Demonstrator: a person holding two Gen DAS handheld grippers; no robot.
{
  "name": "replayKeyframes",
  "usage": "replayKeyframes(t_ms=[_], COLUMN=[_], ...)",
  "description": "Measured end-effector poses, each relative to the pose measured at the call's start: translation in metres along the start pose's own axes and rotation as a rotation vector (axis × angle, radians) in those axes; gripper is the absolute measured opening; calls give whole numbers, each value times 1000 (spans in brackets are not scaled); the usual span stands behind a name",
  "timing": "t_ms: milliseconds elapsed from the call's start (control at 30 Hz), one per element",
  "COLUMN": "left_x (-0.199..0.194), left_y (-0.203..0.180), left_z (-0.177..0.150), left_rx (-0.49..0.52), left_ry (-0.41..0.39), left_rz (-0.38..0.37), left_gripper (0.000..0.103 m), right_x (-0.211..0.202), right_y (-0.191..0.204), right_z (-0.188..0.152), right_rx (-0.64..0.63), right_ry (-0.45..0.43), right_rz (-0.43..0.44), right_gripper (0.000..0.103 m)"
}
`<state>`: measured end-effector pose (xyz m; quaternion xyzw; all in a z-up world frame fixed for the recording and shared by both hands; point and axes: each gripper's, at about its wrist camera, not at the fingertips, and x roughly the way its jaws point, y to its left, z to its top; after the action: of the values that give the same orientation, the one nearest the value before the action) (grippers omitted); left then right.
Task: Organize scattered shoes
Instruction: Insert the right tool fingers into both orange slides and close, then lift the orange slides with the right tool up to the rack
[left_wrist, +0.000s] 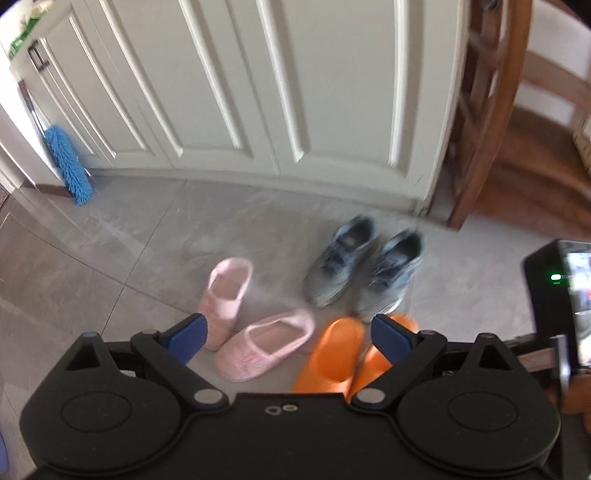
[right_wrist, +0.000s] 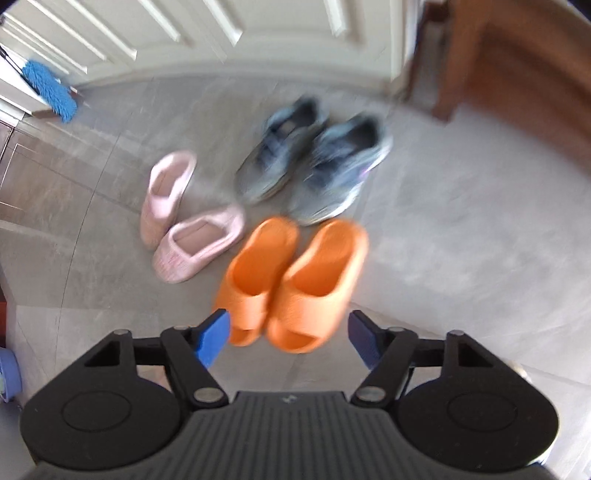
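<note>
Orange slides (right_wrist: 291, 284), a side-by-side pair, lie on the grey tiled floor (right_wrist: 461, 236) just beyond the right gripper (right_wrist: 290, 338), whose blue fingers (right_wrist: 212, 341) stand spread apart and empty above them. Past the slides sit two grey-blue sneakers (right_wrist: 314, 166), also paired; to the left of those fingers, two pink slippers (right_wrist: 184, 218) lie askew, toe to toe. The left gripper (left_wrist: 290, 338) hangs released over the nearer pink slipper, grasping nothing. Cream panelled doors (left_wrist: 258, 92) rise behind, a blue mop head (left_wrist: 68, 164) leaning at their left.
</note>
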<state>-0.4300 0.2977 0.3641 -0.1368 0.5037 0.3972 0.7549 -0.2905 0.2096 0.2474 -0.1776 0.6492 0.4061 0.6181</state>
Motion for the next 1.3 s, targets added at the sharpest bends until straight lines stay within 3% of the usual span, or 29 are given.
replayKeyframes(t_ms=[100, 300, 533, 1033, 1100, 1133, 1300], left_x=[34, 102, 141, 173, 176, 178, 179], left_y=[20, 42, 50, 53, 56, 57, 63], left_z=[-9, -26, -38, -48, -48, -48, -45], left_rx=[-22, -96, -38, 20, 18, 15, -4], left_ry=[8, 33, 40, 101, 113, 119, 121], left_rz=[20, 45, 29, 8, 11, 13, 20], left_gripper=[96, 96, 96, 96, 96, 96, 96], right_x=[53, 149, 222, 250, 260, 264, 258], right_y=[21, 18, 14, 25, 31, 34, 40], right_z=[3, 22, 25, 4, 6, 6, 0], right_rx=[9, 34, 38, 90, 70, 54, -7], right_ry=[11, 37, 119, 241, 272, 282, 283], right_rz=[-18, -75, -129, -100, -129, -141, -153], right_gripper=[64, 64, 58, 58, 47, 26, 20])
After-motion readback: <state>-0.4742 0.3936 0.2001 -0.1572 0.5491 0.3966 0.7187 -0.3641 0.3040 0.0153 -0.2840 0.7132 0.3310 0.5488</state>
